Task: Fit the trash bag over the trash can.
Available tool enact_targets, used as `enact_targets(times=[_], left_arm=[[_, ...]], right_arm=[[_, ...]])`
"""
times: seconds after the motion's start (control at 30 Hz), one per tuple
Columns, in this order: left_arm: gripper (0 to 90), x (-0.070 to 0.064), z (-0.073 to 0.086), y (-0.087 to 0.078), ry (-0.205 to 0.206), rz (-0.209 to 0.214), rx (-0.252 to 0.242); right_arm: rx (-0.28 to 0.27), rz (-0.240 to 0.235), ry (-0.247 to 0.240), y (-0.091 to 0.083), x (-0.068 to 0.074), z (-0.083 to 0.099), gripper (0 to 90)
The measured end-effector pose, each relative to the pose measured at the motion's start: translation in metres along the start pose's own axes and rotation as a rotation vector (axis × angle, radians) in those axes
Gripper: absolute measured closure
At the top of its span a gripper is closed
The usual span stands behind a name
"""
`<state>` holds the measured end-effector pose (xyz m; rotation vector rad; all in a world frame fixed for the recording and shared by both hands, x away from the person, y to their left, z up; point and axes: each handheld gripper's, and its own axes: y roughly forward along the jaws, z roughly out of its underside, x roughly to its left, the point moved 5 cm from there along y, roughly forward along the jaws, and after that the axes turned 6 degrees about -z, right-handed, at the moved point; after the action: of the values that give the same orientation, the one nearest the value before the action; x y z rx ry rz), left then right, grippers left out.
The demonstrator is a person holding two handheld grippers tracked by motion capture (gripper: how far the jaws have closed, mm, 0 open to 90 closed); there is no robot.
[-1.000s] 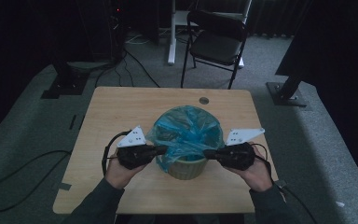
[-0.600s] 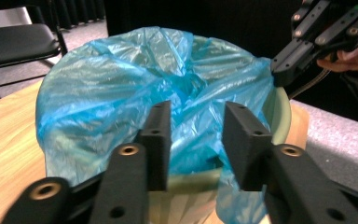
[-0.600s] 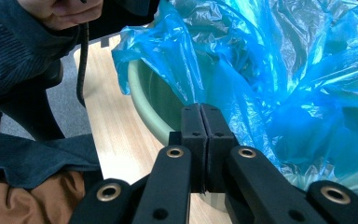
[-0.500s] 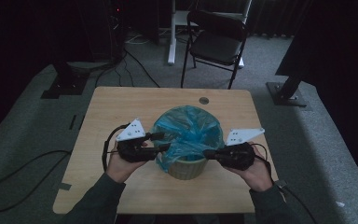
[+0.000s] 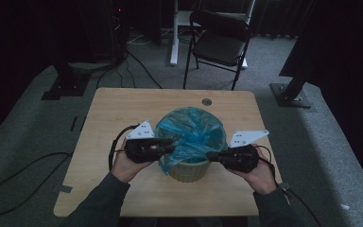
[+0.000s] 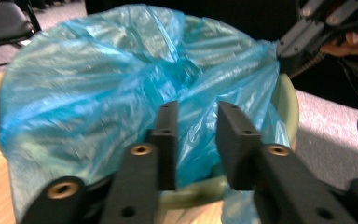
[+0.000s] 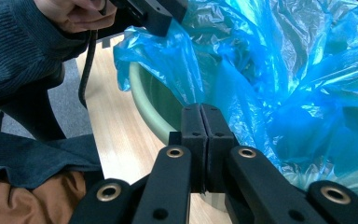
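A pale green bin [image 5: 189, 171] lined with a blue plastic bag [image 5: 191, 132] stands on the wooden table [image 5: 123, 109]. My left gripper [image 5: 170, 144] is at the bin's left rim. In the left gripper view its jaws [image 6: 196, 116] stand open, with the bag [image 6: 98, 84] bulging close behind them. My right gripper [image 5: 210, 155] is at the right rim. In the right gripper view it [image 7: 200, 109] is shut on a pinched edge of the bag [image 7: 284, 70], pulled out over the bin's wall [image 7: 154, 102].
A small round hole [image 5: 207, 101] marks the table's far side. A black folding chair [image 5: 220, 45] stands beyond the table, with cables and stand bases on the grey carpet around it. Bare tabletop lies left of and behind the bin.
My left gripper has shifted slightly forward and in toward the bin's left rim. The right gripper has stayed put, holding the bag.
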<state>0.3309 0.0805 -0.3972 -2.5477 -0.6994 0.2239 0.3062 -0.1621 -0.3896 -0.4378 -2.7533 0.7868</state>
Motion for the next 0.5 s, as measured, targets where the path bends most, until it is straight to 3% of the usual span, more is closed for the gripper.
enact_targets(times=[0.17, 0.5], left_arm=[[89.1, -0.003, 0.003, -0.003, 0.01, -0.001, -0.005], [90.0, -0.009, 0.01, -0.012, -0.005, 0.005, -0.031]], right_arm=[[-0.001, -0.001, -0.002, -0.001, 0.002, 0.001, 89.6], [-0.002, -0.008, -0.003, -0.003, 0.006, 0.004, 89.7]])
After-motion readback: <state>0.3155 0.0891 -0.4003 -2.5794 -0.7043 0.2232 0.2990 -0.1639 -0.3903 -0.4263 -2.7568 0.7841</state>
